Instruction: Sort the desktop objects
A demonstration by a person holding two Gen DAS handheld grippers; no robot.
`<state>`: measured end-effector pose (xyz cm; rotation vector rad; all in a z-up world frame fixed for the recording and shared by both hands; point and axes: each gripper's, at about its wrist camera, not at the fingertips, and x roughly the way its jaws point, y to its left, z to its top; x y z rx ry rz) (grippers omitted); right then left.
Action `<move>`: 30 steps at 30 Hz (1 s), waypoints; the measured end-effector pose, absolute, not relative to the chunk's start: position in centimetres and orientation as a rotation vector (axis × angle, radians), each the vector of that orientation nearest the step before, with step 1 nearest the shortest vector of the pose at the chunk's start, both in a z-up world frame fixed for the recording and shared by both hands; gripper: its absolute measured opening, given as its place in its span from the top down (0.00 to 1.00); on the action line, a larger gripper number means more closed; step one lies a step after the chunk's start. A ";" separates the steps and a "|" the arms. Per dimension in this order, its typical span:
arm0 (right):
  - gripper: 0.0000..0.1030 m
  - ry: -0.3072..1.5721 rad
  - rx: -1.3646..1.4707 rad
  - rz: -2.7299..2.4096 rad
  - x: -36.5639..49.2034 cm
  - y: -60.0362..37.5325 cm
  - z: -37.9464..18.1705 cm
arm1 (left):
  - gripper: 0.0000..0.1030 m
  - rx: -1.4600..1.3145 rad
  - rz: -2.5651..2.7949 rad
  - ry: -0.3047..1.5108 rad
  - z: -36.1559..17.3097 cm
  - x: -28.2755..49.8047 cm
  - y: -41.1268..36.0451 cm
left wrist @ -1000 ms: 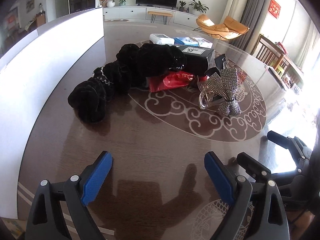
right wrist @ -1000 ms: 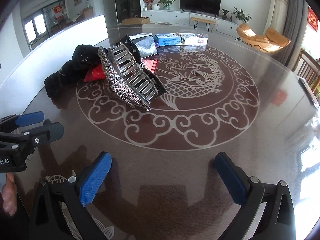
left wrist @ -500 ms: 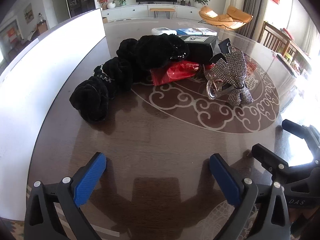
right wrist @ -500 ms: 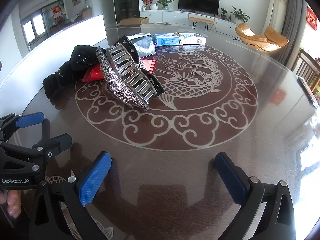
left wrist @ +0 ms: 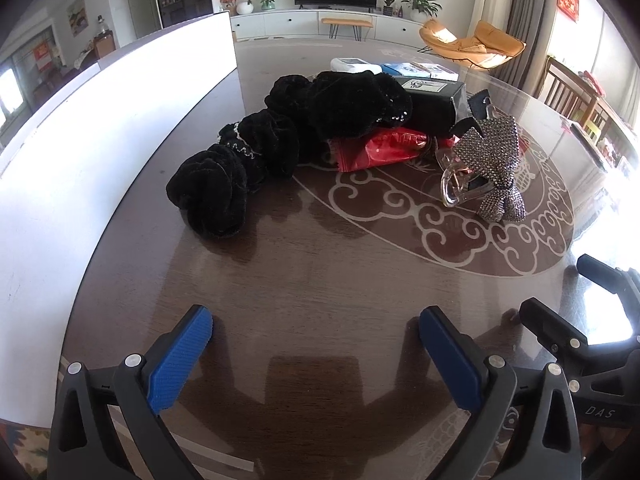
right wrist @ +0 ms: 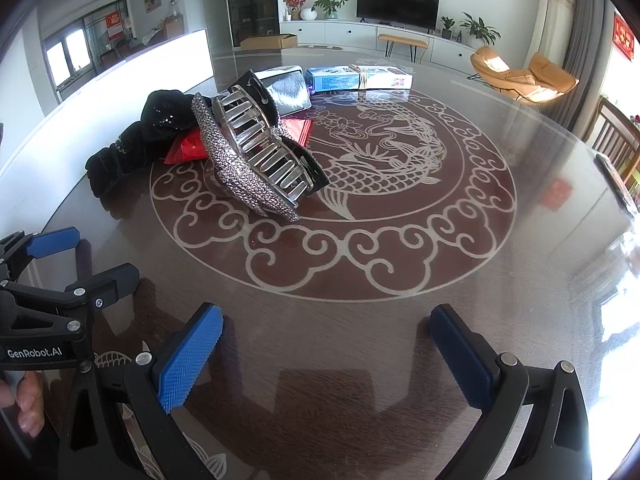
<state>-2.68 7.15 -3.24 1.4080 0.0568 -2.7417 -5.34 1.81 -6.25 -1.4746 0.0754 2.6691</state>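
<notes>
A: Why is nothing gripped yet?

B: Both tools hang over bare table (left wrist: pixel 320 288), short of the pile. The left gripper (left wrist: pixel 316 344) has just been spreading its jaws and they now stand wide with only wood between them. The right gripper (right wrist: pixel 326 346) is spread wide too, and empty.

A: Where's the stuff to sort?

B: Heaped together. From the left camera, black scrunchies (left wrist: pixel 248 160) trail from ten o'clock toward twelve, a red packet (left wrist: pixel 380 148) is tucked partly under them, and a black box (left wrist: pixel 434 108) sits behind. The rhinestone clip (left wrist: pixel 492 160) leans at one o'clock, tilted on its edge against the box. Flat boxes (right wrist: pixel 358 77) lie farther back.

A: Why wide jaws?

B: My guess: the scrunchies are bulky and soft, so a broad opening suits them. The nearest one, at the pile's loose end, looks the easiest first pick.

A: And the clip?

B: It's propped, so pulling the box could tip it.
</notes>
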 end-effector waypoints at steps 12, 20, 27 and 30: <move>0.00 0.057 1.408 -2.742 -2.7 7.2 -3.3 | 0.00 -1.466 2.689 0.069 -6.5 -5.2 1.5; 0.00 0.057 1.408 -2.742 -2.6 7.1 -3.3 | 0.00 -1.460 2.672 0.082 -6.4 -5.3 1.4; 0.00 0.057 1.408 -2.742 -2.7 7.2 -3.3 | 0.00 -1.443 2.679 0.080 -6.4 -5.3 1.4; 0.00 0.055 1.409 -2.741 -2.6 7.2 -3.3 | 0.00 -1.428 2.686 0.081 -6.5 -5.6 1.5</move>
